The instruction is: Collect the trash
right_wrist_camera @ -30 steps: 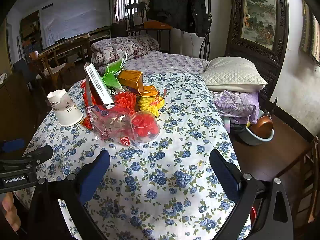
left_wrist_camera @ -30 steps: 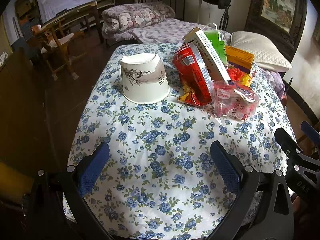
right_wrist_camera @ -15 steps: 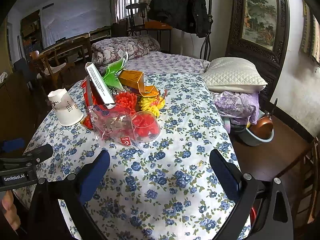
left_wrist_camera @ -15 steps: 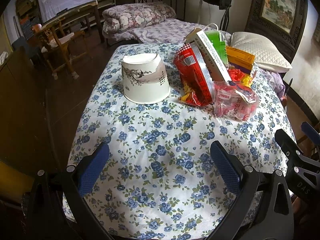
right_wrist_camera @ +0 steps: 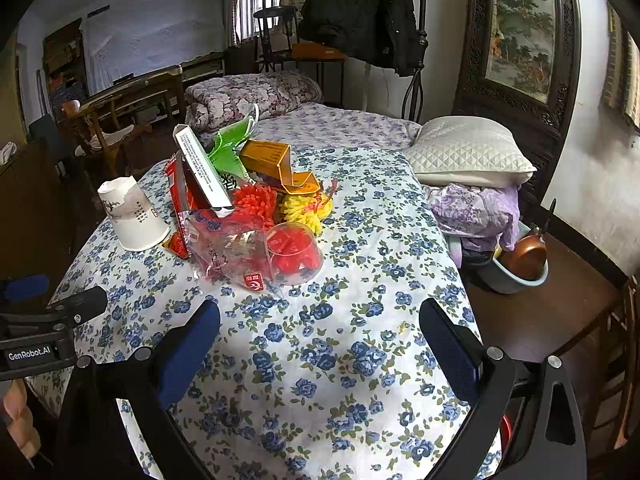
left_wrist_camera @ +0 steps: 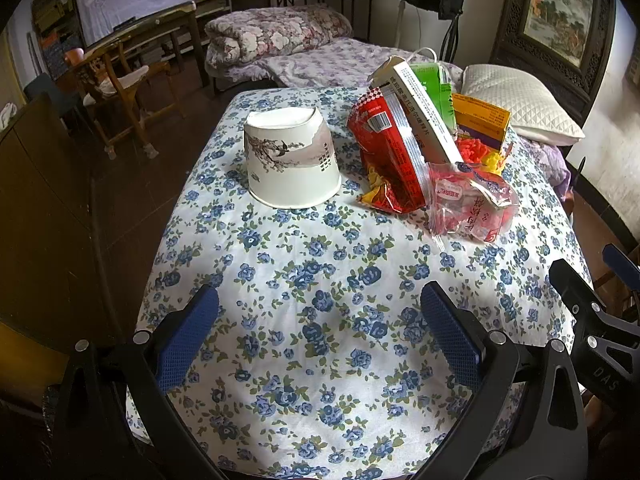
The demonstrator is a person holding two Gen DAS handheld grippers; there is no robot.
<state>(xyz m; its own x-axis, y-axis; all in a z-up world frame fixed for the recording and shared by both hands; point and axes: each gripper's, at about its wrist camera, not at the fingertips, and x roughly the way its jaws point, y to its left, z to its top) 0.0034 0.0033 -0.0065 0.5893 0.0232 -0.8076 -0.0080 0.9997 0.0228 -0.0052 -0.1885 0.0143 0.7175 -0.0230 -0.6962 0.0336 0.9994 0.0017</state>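
Behind the table we see a bedroom with a folded quilt, a white pillow [right_wrist_camera: 468, 152] and a dark coat hanging on a stand. On the flowered tablecloth [left_wrist_camera: 320, 280] nothing is collected yet, we judge: all the trash is lying there, and we see no bag or bin for it. From the left wrist view the upturned paper cup [left_wrist_camera: 290, 158] stands at about 11 o'clock, with the red snack bag [left_wrist_camera: 386, 156], the white carton [left_wrist_camera: 426, 114] and the clear candy bag [left_wrist_camera: 472, 204] in a heap at 1 o'clock. Our left gripper [left_wrist_camera: 320, 340] is spread wide over bare cloth, holding and touching nothing. Our right gripper [right_wrist_camera: 320, 344] is also wide open and empty, with the clear plastic cup [right_wrist_camera: 296, 252] near, at 12 o'clock.
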